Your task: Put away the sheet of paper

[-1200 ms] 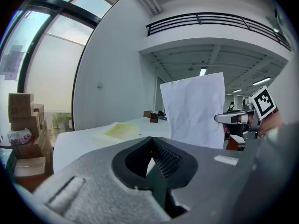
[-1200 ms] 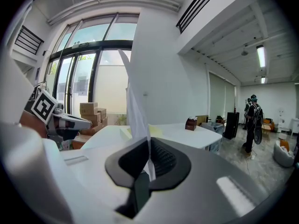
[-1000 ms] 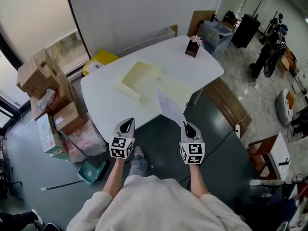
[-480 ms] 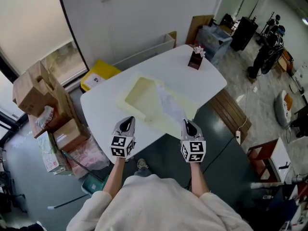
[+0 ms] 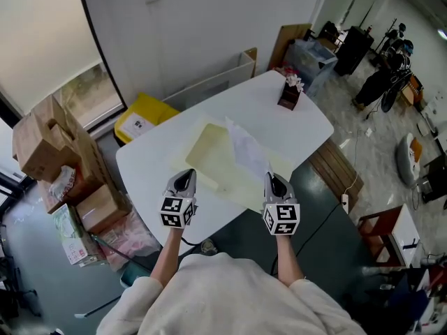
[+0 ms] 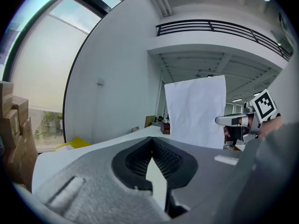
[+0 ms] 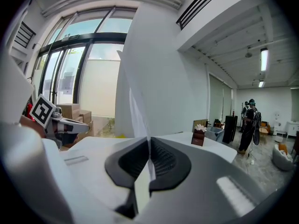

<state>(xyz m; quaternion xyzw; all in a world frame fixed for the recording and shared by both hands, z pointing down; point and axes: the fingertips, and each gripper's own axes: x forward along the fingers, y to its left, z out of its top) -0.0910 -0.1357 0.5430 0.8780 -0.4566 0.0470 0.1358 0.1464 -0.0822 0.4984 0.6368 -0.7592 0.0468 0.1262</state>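
Carrying: right tongs [image 5: 272,179] gripped the sheet of paper [image 5: 246,149], upright.
Left tongs [image 5: 184,176]: closed, empty.
Next: probably needed lowering onto yellow folder [image 5: 209,152] just ahead.

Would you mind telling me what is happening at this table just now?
A person stands at the white table with a claw in each hand. The right claw is shut on the bottom of a sheet of paper and holds it upright in the air, near a pale yellow folder that lies flat on the table. The left claw is shut and empty, off to the side. The paper has not yet been put away.
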